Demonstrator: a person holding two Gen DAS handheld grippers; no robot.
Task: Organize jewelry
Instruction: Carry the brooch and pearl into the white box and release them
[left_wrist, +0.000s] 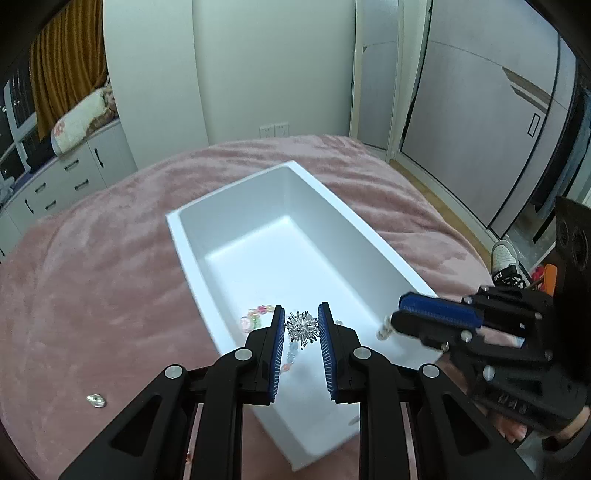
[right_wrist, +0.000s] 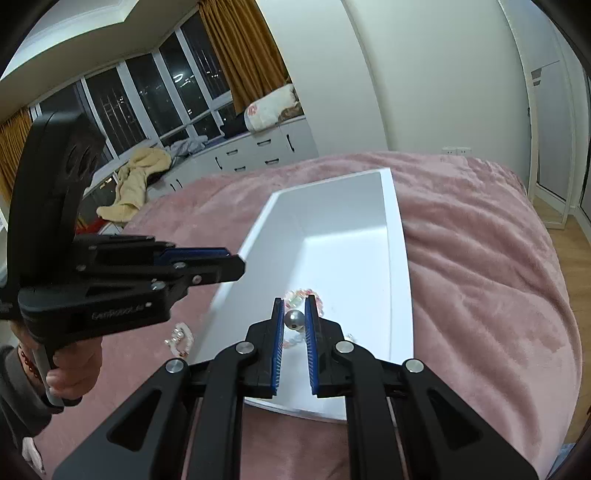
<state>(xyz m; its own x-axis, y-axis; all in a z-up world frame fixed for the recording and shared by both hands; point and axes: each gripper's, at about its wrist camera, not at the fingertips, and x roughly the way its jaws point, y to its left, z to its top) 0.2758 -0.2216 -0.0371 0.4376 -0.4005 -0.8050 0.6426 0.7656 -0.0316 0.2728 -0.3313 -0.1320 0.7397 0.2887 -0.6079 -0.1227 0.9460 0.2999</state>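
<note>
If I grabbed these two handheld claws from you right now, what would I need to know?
Left gripper: fingers shut on the spiky silver brooch, over the white box.
Right gripper: shut on a silver ball piece, also above the box.
Done: a pastel bead bracelet lies inside.
Left: drop both held pieces in, then fetch the pearl bracelet beside the box and a small silver piece on the pink blanket.
</note>
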